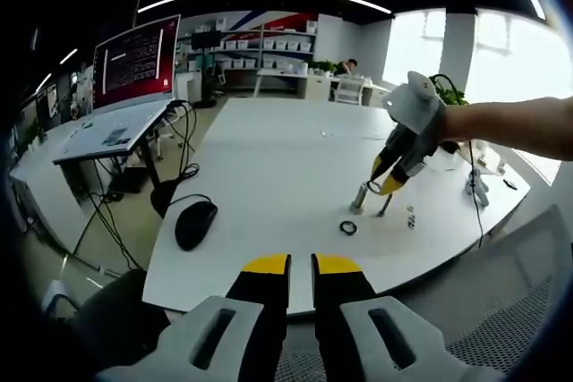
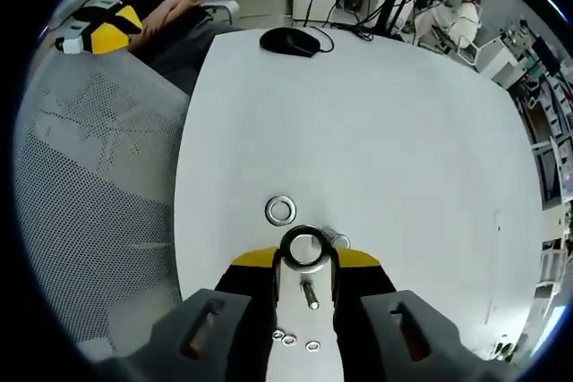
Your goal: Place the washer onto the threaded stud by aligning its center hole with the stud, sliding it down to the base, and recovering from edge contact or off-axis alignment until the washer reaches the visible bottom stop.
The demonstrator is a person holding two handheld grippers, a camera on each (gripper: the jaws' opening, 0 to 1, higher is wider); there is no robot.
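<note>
Washer (image 2: 303,249) is hanging lower centre, clamped in the right gripper (image 2: 304,261), seemingly above the stud (image 2: 310,293); next, centring and lowering. Left gripper (image 1: 301,264) jaws are sitting nearly together.

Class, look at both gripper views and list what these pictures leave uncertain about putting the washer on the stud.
- Right gripper view: the washer sits between the right gripper jaws above the stud; whether its hole is already over the stud tip cannot be told.
- Right gripper view: the stud's base is hidden between the jaws.
- Left gripper view: the stud and right gripper are too small to judge alignment.
- Left gripper view: the small parts beside the spare washer are too small to identify.
</note>
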